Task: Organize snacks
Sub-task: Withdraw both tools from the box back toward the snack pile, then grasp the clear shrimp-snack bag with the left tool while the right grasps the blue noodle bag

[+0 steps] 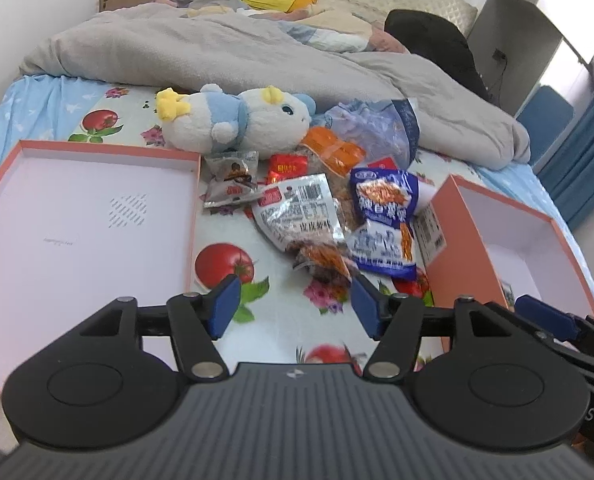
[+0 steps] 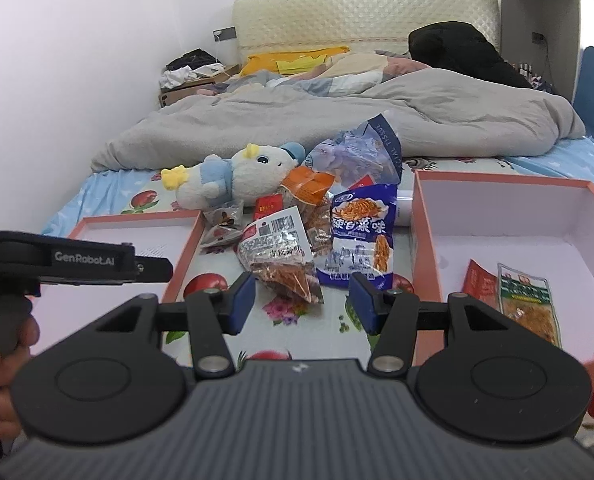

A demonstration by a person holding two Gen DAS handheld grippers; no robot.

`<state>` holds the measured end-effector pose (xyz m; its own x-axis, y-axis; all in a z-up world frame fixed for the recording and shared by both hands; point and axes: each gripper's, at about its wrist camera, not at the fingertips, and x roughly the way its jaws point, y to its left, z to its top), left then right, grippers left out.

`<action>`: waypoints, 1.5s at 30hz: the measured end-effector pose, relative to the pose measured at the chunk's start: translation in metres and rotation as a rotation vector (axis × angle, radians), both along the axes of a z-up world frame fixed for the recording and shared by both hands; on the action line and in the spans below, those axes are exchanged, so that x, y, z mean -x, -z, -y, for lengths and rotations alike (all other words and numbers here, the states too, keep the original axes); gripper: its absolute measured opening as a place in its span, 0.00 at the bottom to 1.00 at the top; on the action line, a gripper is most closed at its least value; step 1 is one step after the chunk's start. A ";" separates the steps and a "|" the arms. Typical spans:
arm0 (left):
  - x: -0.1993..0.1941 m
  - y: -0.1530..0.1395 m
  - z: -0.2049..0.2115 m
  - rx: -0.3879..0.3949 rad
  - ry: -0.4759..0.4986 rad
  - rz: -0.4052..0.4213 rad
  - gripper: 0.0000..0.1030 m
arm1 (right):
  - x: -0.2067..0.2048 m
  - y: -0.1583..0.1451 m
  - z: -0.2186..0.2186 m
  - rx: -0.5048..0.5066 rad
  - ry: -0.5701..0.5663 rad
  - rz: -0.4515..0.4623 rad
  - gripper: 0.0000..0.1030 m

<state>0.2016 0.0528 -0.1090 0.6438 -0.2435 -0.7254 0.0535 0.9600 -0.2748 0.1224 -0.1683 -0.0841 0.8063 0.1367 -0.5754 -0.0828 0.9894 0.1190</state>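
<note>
A pile of snack packets lies on the bed sheet between two pink boxes. It holds a blue packet [image 1: 385, 220] [image 2: 361, 236], a clear packet with a barcode [image 1: 297, 212] [image 2: 277, 240], a small grey packet [image 1: 233, 184], a red packet [image 1: 287, 166] and an orange one [image 1: 333, 148]. My left gripper [image 1: 293, 304] is open and empty, just short of the clear packet. My right gripper [image 2: 303, 304] is open and empty, near the same packet. The right box [image 2: 497, 216] [image 1: 457, 216] holds two packets [image 2: 525, 300].
The shallow pink box lid [image 1: 77, 208] [image 2: 137, 228] lies at the left, with nothing in it. A blue and white plush toy [image 1: 237, 120] [image 2: 237, 176] and a blue tissue bag [image 1: 377, 128] lie behind the pile. A grey duvet [image 1: 217, 52] covers the far bed.
</note>
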 end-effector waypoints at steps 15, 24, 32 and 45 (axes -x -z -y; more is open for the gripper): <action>-0.094 0.060 0.003 0.068 -0.029 -0.059 0.69 | -0.096 0.045 0.005 0.034 0.041 -0.033 0.53; -0.131 0.094 0.016 0.043 0.094 -0.109 0.68 | -0.149 0.082 0.012 0.044 0.092 -0.101 0.53; -0.154 0.118 0.023 0.054 0.155 -0.148 0.68 | -0.182 0.105 0.020 0.042 0.126 -0.157 0.56; -0.173 0.143 0.022 0.131 0.170 -0.196 0.67 | -0.212 0.135 0.016 0.090 0.136 -0.195 0.76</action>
